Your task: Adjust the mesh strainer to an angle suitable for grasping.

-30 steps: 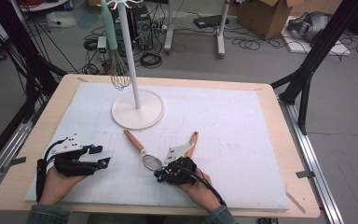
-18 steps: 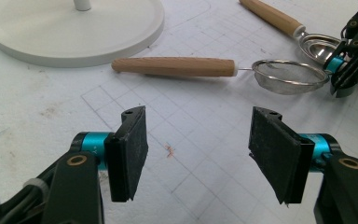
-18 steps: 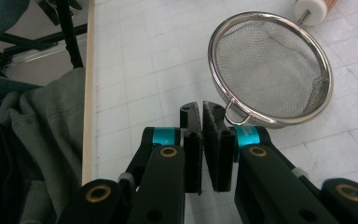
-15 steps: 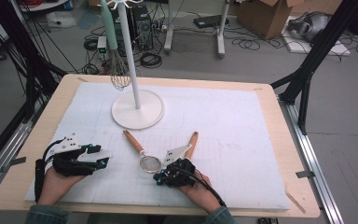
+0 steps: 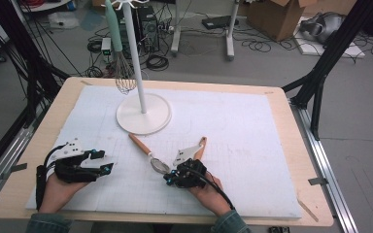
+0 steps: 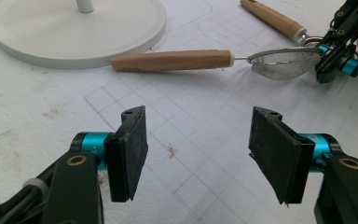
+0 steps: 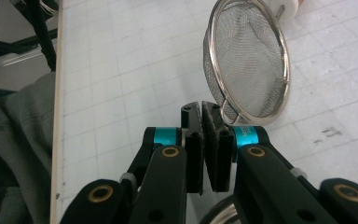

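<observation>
Right gripper (image 7: 201,106) has its jaws pressed together on the small wire tab at the rim of the strainer (image 7: 249,60), a pinch its own view makes plain, while the high view gives just the gripper (image 5: 167,177) touching the strainer (image 5: 159,166) near the near edge of the white mat (image 5: 252,145). Left gripper (image 6: 198,149) stands half open with nothing between its pads. Two wooden-handled utensils lie on the mat, and one whisk (image 5: 124,83) hangs from the one white stand (image 5: 143,114).

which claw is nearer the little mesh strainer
Right. The right claw is shut right at the rim of the mesh strainer, by its small hook. The left claw stands open over bare mat, well short of the strainer.
</observation>
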Available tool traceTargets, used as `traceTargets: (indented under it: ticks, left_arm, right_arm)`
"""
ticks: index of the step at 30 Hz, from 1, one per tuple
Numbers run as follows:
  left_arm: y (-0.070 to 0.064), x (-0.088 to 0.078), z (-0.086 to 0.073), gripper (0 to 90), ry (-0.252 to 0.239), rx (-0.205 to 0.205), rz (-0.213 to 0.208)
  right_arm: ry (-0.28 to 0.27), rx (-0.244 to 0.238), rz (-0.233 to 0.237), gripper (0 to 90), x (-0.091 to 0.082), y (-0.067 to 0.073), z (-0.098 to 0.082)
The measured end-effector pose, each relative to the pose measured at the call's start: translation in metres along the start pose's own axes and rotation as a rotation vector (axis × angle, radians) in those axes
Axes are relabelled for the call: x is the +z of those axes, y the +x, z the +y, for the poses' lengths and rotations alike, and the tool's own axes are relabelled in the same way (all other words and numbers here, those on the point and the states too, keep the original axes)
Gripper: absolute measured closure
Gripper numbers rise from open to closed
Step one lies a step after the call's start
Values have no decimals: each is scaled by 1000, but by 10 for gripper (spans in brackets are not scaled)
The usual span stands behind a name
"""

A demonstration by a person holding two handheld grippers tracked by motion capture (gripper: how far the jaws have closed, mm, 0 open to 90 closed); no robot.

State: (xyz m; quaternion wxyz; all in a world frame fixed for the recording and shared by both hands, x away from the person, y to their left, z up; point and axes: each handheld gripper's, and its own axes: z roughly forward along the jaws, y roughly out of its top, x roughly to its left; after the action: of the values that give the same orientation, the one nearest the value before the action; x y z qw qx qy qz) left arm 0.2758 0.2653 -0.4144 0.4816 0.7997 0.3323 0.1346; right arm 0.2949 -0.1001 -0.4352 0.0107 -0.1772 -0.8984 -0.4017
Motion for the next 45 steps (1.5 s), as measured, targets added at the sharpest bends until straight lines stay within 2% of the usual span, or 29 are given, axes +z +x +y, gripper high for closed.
traceTargets:
  ticks: [11, 23, 32, 42, 45]
  left_arm:
    - [0, 0, 0, 373, 1, -2, -1]
    - [1, -1, 0, 373, -2, -2, -1]
    - [0, 0, 0, 373, -3, -3, 1]
    - [0, -1, 0, 373, -3, -3, -1]
    - [0, -1, 0, 373, -2, -4, 0]
  right_arm:
    - [-16, 5, -39, 870, -6, -9, 3]
    - [8, -41, 19, 851, 0, 2, 6]
    - [6, -42, 54, 843, 0, 6, 3]
    - [35, -46, 52, 854, 4, 7, 1]
    - [48, -32, 45, 858, 4, 6, 1]
